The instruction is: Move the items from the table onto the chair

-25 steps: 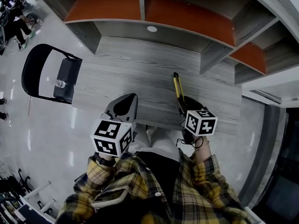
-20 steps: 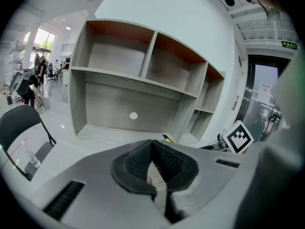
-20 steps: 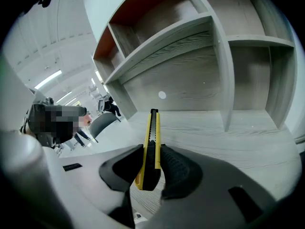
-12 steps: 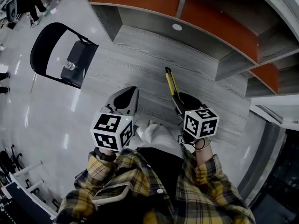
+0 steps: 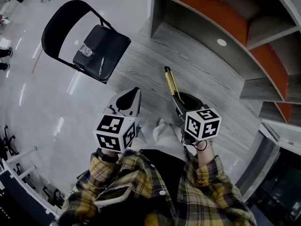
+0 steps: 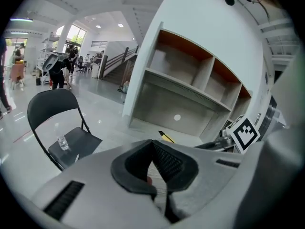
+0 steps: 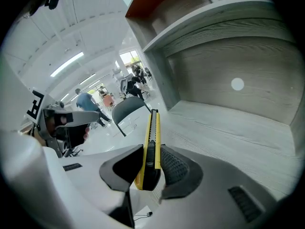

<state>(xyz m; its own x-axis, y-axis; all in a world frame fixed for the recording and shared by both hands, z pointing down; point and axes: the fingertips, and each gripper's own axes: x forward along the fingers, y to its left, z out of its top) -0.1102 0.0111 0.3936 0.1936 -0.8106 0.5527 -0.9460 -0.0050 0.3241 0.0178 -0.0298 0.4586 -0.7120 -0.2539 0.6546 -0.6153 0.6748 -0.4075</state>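
A: Over the near side of the table — grey wood-grain top, with orange-backed shelves behind it and one small white disc on the boards.

B: And the chair?

A: Off to the left, well apart. It's a black folding frame with a padded seat, and a clear bottle stands on it. The table's corner and glossy floor lie between it and the knife.

B: Who has the knife?

A: The right gripper, with both ribbed pads clamped on its black butt end. It's a slim yellow-and-black bar, held edge-on above the tabletop.

B: Which way does it point?

A: The long axis runs straight out along the jaws, away from the person, with the tip aimed toward the chair's side.

B: And the left gripper?

A: Its jaws are pressed together with nothing between them — it's level with the table's edge.
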